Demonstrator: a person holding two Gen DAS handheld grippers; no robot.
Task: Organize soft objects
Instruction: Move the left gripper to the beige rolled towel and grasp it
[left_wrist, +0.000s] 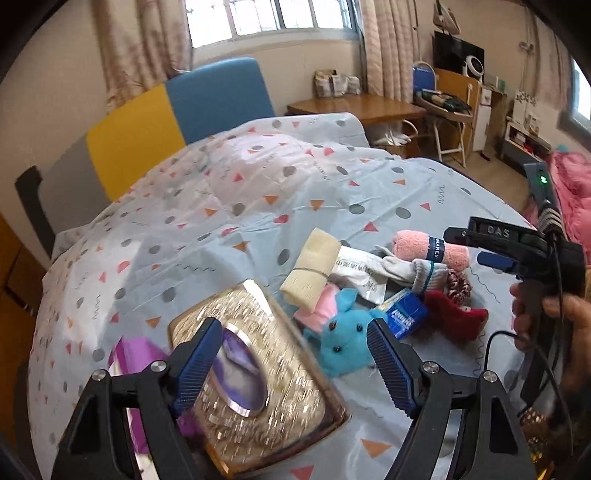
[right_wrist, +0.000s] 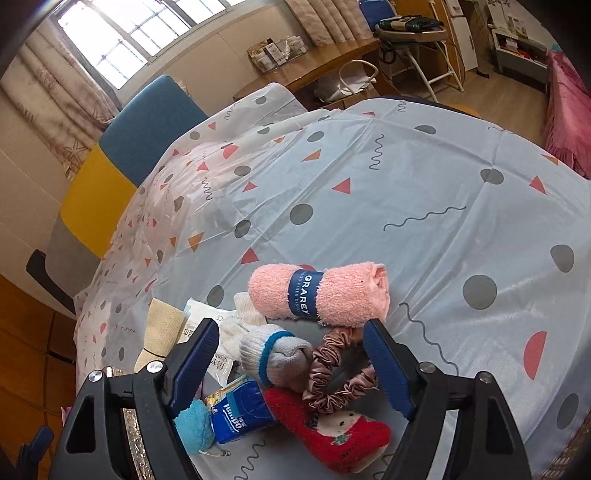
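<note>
A pile of soft things lies on the patterned tablecloth: a rolled pink towel with a blue band, a grey-white glove, a pink satin scrunchie, a red sock, a blue tissue pack, a blue plush toy and a beige rolled cloth. My right gripper is open, its jaws astride the glove and scrunchie. My left gripper is open above a glittery gold tissue box.
A purple item lies left of the gold box. A yellow and blue chair stands behind the table. A wooden desk and folding chair stand further back. A pink bed is at the right.
</note>
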